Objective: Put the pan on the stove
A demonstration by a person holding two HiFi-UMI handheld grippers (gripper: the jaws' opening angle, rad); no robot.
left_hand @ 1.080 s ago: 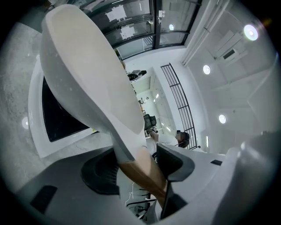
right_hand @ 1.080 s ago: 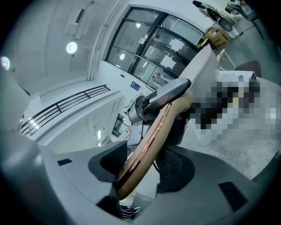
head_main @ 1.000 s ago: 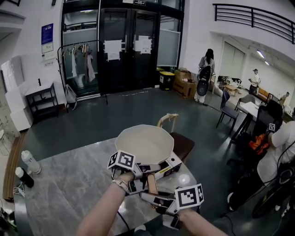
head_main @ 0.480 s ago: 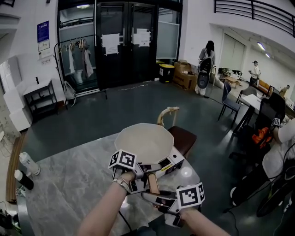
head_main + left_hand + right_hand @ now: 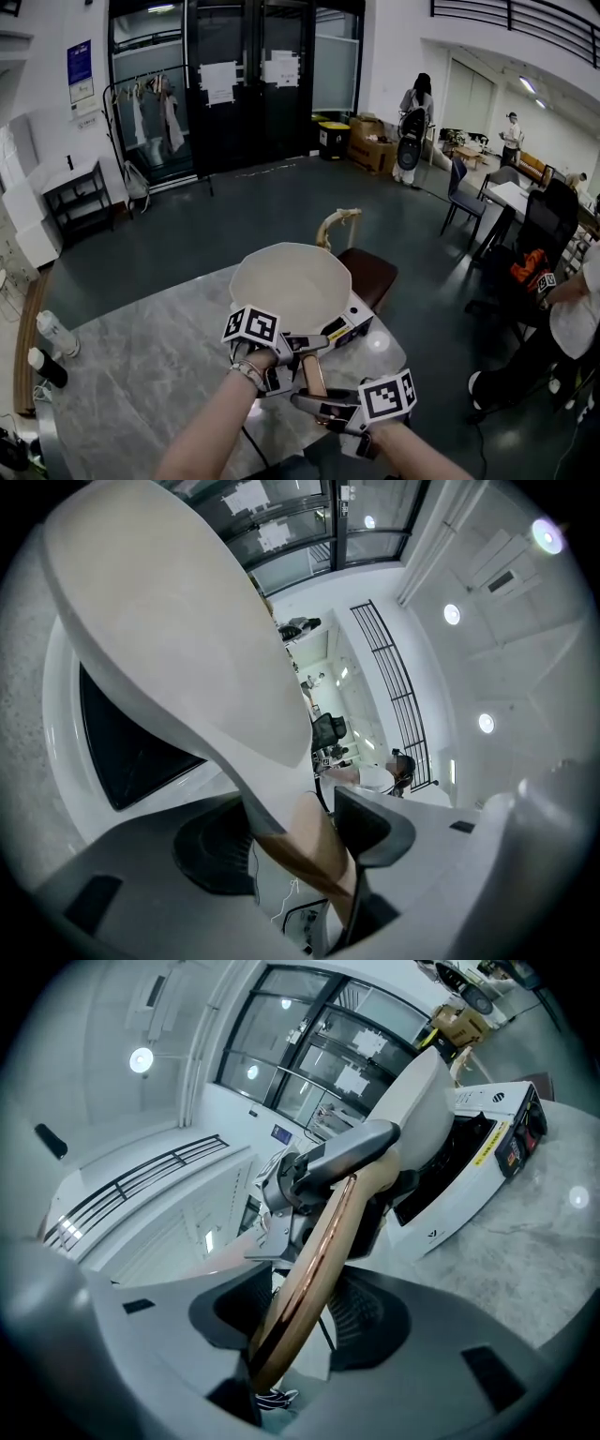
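A cream pan (image 5: 291, 284) is held slightly tilted over the white stove (image 5: 354, 327), which stands on the grey marble table (image 5: 141, 375). In the left gripper view the pan's pale underside (image 5: 178, 639) hangs above the stove's black glass top (image 5: 122, 752). Whether the pan touches the glass is not clear. My left gripper (image 5: 298, 345) is shut on the wooden handle (image 5: 305, 850) close to the pan. My right gripper (image 5: 314, 405) is shut on the same handle (image 5: 309, 1269) nearer its end. The right gripper view also shows the pan (image 5: 417, 1110) and the stove (image 5: 478, 1166).
A clear bottle (image 5: 56, 333) and a dark bottle (image 5: 47, 366) lie near the table's left edge. A brown chair (image 5: 370, 272) stands just past the far edge, behind the stove. People and desks are far right, and a person sits close at the right (image 5: 572, 319).
The pan and both grippers keep nearly the same place over the stove. The head view has shifted slightly, and the person at the right has moved an arm.
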